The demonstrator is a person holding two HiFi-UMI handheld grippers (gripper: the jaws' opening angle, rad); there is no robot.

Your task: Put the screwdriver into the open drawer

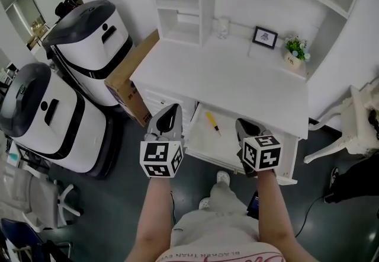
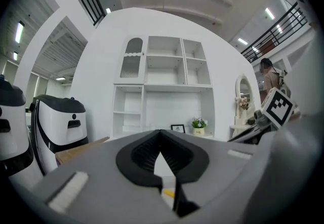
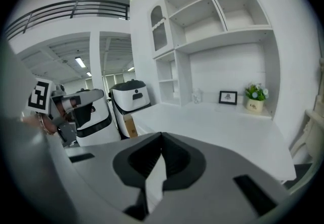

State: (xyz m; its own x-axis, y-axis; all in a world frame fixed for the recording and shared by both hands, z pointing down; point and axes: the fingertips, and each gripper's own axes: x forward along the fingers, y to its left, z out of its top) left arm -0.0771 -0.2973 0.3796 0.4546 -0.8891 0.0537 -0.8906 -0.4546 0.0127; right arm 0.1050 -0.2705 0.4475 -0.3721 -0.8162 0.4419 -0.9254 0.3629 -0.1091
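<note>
A yellow-handled screwdriver (image 1: 212, 122) lies inside the open white drawer (image 1: 200, 143) under the desk top. My left gripper (image 1: 170, 110) hangs over the drawer's left front corner, jaws shut and empty; in the left gripper view (image 2: 161, 134) a sliver of yellow shows low through the gap behind the tips. My right gripper (image 1: 241, 123) hovers over the drawer's right part, to the right of the screwdriver and apart from it. Its jaws are shut with nothing between them in the right gripper view (image 3: 162, 137).
On the white desk (image 1: 237, 80) stand a picture frame (image 1: 265, 37), a small potted plant (image 1: 294, 50) and a glass jar (image 1: 222, 26) below shelves. Two white-and-black machines (image 1: 89, 41) (image 1: 41, 114) and a cardboard box (image 1: 127, 86) stand left. A white chair (image 1: 355, 130) is at the right.
</note>
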